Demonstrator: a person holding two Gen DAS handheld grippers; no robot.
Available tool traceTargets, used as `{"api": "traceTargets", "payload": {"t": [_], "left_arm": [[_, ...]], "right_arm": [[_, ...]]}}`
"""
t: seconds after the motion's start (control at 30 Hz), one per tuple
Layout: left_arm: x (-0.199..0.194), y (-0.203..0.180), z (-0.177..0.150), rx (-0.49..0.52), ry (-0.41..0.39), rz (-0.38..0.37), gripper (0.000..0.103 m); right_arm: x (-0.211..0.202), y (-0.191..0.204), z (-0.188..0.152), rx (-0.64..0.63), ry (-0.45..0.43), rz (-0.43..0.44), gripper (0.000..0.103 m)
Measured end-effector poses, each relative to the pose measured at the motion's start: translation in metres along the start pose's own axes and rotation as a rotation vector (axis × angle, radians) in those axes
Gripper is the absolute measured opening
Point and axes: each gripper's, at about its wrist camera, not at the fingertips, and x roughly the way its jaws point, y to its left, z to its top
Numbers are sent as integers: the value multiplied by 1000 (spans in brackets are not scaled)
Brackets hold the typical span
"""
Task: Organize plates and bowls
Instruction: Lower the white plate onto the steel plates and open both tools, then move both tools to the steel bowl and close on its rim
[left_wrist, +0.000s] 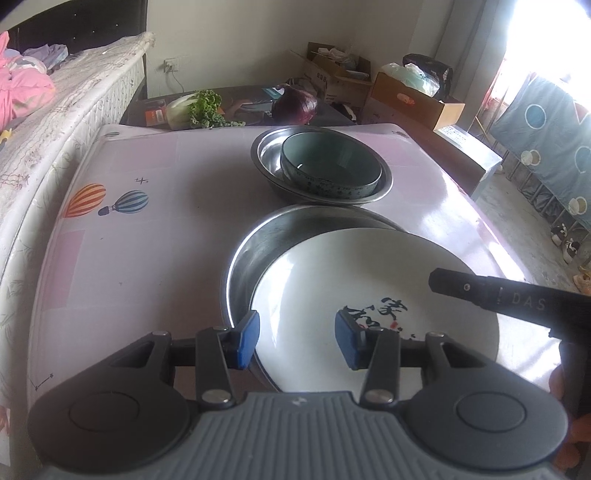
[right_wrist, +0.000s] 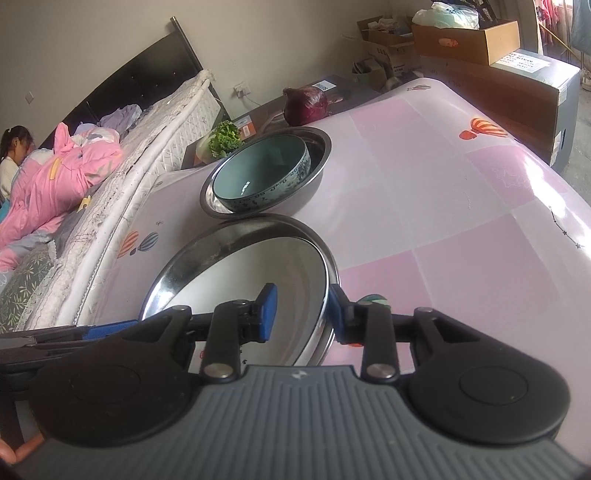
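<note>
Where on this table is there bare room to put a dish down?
Free: the tabletop on the bed side, by the balloon prints, and the pink stretch on the side toward the boxes. Crowded: the middle, where the near pan nearly touches the far pan.

A bedroom in a home is shown. A bed (right_wrist: 122, 155) with pink bedding (right_wrist: 55, 173) is seen at the left of the frame. Cardboard boxes (left_wrist: 413, 98) are piled at the upper right, and vegetables (left_wrist: 201, 109) are kept behind a table (left_wrist: 155, 229).
</note>
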Motion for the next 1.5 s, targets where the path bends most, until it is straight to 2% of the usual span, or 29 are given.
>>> {"api": "traceTargets", "payload": {"t": [0.27, 0.33, 0.4, 0.5, 0.8, 1.03, 1.2, 1.5], "left_arm": [[-1, -3, -4, 16, -13, -1, 48], [-6, -4, -5, 22, -31, -2, 50], [-11, -5, -6, 33, -53, 3, 59], [-20, -7, -10, 51, -84, 7, 64], [-40, -4, -23, 39, -105, 12, 73], [-47, 3, -24, 25, -108, 25, 79], [-43, 7, -10, 36, -97, 56, 86], [-17, 27, 47, 8, -111, 120, 88]], "right_arm": [[2, -3, 0, -5, -3, -15, 31], [1, -3, -1, -5, -6, -20, 34], [-2, -3, -1, 2, -20, -20, 47], [-12, -3, -3, 14, -50, -11, 55], [-39, -7, -16, 57, -83, -9, 70], [-53, -8, -25, 65, -80, -18, 75], [-55, -8, -23, 69, -85, -15, 80], [-33, -16, 11, 64, -64, 19, 81]]}}
